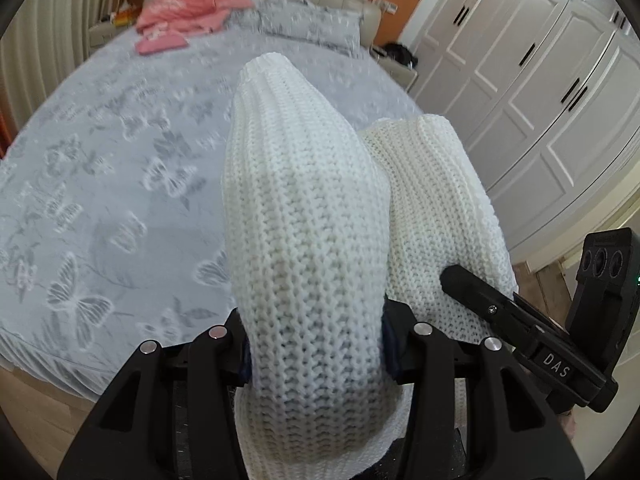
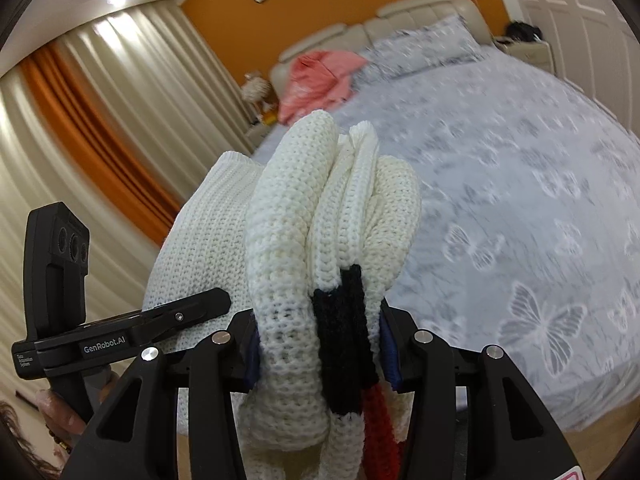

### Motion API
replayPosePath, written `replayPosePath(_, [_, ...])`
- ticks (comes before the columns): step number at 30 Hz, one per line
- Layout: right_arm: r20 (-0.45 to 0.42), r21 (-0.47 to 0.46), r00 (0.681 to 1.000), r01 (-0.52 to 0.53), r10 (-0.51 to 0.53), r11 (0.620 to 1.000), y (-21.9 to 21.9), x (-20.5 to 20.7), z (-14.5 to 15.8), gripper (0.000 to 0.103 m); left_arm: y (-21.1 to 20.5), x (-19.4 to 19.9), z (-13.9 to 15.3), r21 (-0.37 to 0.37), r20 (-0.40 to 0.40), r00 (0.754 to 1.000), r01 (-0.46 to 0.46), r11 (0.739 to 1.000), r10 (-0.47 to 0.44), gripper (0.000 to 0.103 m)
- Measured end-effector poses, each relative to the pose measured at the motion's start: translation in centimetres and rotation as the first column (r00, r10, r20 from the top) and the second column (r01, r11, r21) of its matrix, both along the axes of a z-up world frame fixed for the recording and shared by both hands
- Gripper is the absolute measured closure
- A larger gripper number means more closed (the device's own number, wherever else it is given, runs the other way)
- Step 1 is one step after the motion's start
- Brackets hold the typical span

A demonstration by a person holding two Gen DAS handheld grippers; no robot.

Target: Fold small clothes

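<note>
A white knitted sweater [image 1: 308, 216] is bunched between the jaws of my left gripper [image 1: 316, 344], held up above the bed. The same sweater [image 2: 292, 220] is bunched in my right gripper [image 2: 320, 344], with a black and red knitted trim [image 2: 344, 332] showing between its jaws. Both grippers are shut on the knit, close side by side. The right gripper shows in the left wrist view [image 1: 520, 320] beside the cloth, and the left gripper shows in the right wrist view [image 2: 132, 328].
A bed with a grey butterfly-print cover [image 1: 100, 184] lies ahead and below. Pink clothes [image 1: 188, 4] lie by the headboard, next to grey pillows [image 1: 312, 20]. White wardrobe doors [image 1: 540, 80] stand on the right. Curtains [image 2: 80, 120] hang on the left.
</note>
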State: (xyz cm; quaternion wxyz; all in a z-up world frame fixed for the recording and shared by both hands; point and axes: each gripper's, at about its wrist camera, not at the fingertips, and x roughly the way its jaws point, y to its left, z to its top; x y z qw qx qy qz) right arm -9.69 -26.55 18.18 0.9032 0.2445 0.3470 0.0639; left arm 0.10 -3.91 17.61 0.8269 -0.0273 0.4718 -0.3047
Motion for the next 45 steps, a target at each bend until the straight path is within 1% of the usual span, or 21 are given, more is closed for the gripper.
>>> replayPosePath(9, [0.123, -0.019, 0.99, -0.07, 0.072, 0.997, 4.1, 2.8, 4.6, 0.057, 4.6, 0.8, 5.4, -0.029, 0.152, 0.987, -0.05, 0.998, 0.053, 0.057])
replayPosePath(13, [0.141, 0.011, 0.985, -0.102, 0.099, 0.995, 5.5, 5.8, 4.5, 0.056, 6.2, 2.7, 6.2, -0.026, 0.19, 0.979, -0.072, 0.997, 0.076, 0.056])
replayPosePath(16, [0.14, 0.01, 0.983, -0.118, 0.115, 0.993, 6.2, 8.2, 3.6, 0.056, 7.3, 4.7, 5.6, -0.024, 0.199, 0.976, -0.084, 0.996, 0.087, 0.055])
replayPosePath(20, [0.09, 0.017, 0.987, -0.138, 0.136, 0.99, 7.3, 12.0, 0.4, 0.053, 8.5, 8.3, 2.4, -0.03, 0.156, 0.982, -0.101, 0.994, 0.105, 0.054])
replayPosePath(22, [0.045, 0.042, 0.988, -0.148, 0.146, 0.988, 7.7, 14.4, -3.0, 0.052, 9.0, 10.4, -0.4, -0.021, 0.114, 0.986, -0.117, 0.993, 0.119, 0.052])
replayPosePath(23, [0.026, 0.049, 0.99, -0.142, 0.141, 0.989, 7.7, 15.2, -4.3, 0.047, 9.2, 11.6, -2.5, -0.02, 0.086, 0.988, -0.13, 0.991, 0.131, 0.049])
replayPosePath(25, [-0.025, 0.049, 0.991, -0.132, 0.134, 0.99, 7.8, 16.9, -8.8, 0.042, 9.6, 14.1, -7.8, -0.01, 0.038, 0.984, -0.175, 0.985, 0.175, 0.044])
replayPosePath(26, [-0.069, 0.018, 0.991, -0.112, 0.113, 0.994, 7.8, 17.6, -11.4, 0.041, 9.8, 15.1, -10.2, -0.003, 0.026, 0.982, -0.189, 0.982, 0.189, 0.038])
replayPosePath(27, [-0.139, -0.025, 0.986, -0.091, 0.087, 0.996, 7.7, 18.4, -14.4, 0.041, 10.1, 16.0, -12.9, 0.015, 0.008, 0.976, -0.217, 0.976, 0.217, 0.037])
replayPosePath(28, [-0.203, -0.072, 0.977, -0.078, 0.062, 0.994, 7.5, 18.8, -16.6, 0.041, 10.5, 16.7, -15.7, 0.048, -0.016, 0.967, -0.253, 0.966, 0.254, 0.037])
replayPosePath(29, [-0.286, -0.12, 0.958, -0.067, 0.03, 0.991, 7.3, 18.9, -18.8, 0.042, 10.9, 17.2, -18.8, 0.128, -0.036, 0.956, -0.285, 0.95, 0.292, 0.039])
replayPosePath(30, [-0.3, -0.104, 0.954, -0.059, 0.025, 0.993, 7.0, 18.5, -19.2, 0.042, 11.4, 17.2, -20.6, 0.19, -0.049, 0.949, -0.297, 0.936, 0.312, 0.042])
replayPosePath(31, [-0.278, -0.056, 0.96, -0.046, 0.029, 0.997, 6.5, 17.6, -18.8, 0.042, 11.7, 17.0, -21.0, 0.193, -0.054, 0.949, -0.295, 0.936, 0.31, 0.041])
replayPosePath(32, [-0.252, -0.04, 0.967, -0.039, 0.027, 0.998, 6.3, 17.1, -18.1, 0.042, 12.6, 16.4, -20.8, 0.148, -0.053, 0.949, -0.3, 0.943, 0.31, 0.04])
replayPosePath(34, [-0.22, -0.055, 0.975, -0.049, 0.036, 0.997, 6.4, 17.2, -16.8, 0.042, 13.4, 15.7, -19.8, 0.108, -0.056, 0.944, -0.317, 0.942, 0.324, 0.035])
replayPosePath(36, [-0.208, -0.05, 0.976, -0.081, 0.069, 0.995, 6.9, 19.2, -15.8, 0.042, 13.5, 15.4, -18.9, 0.089, -0.047, 0.943, -0.326, 0.941, 0.33, 0.035])
replayPosePath(38, [-0.228, -0.063, 0.967, -0.131, 0.114, 0.989, 8.3, 21.9, -15.8, 0.04, 12.4, 15.3, -18.0, 0.115, -0.016, 0.944, -0.325, 0.939, 0.329, 0.033])
replayPosePath(40, [-0.324, -0.078, 0.93, -0.208, 0.172, 0.975, 10.1, 24.6, -17.6, 0.039, 11.3, 15.1, -17.4, 0.158, 0.012, 0.95, -0.311, 0.937, 0.313, 0.03])
replayPosePath(41, [-0.352, -0.075, 0.919, -0.219, 0.179, 0.973, 10.4, 25.2, -18.7, 0.05, 10.6, 15.0, -17.0, 0.191, 0.033, 0.952, -0.304, 0.933, 0.303, 0.029])
replayPosePath(43, [-0.401, -0.102, 0.898, -0.24, 0.18, 0.966, 11.0, 25.9, -20.5, 0.085, 9.9, 14.8, -16.8, 0.233, 0.063, 0.955, -0.296, 0.926, 0.289, 0.029])
replayPosePath(45, [-0.359, -0.091, 0.92, -0.201, 0.156, 0.975, 10.4, 25.3, -19.5, 0.086, 9.4, 14.4, -16.7, 0.266, 0.072, 0.959, -0.283, 0.922, 0.274, 0.029])
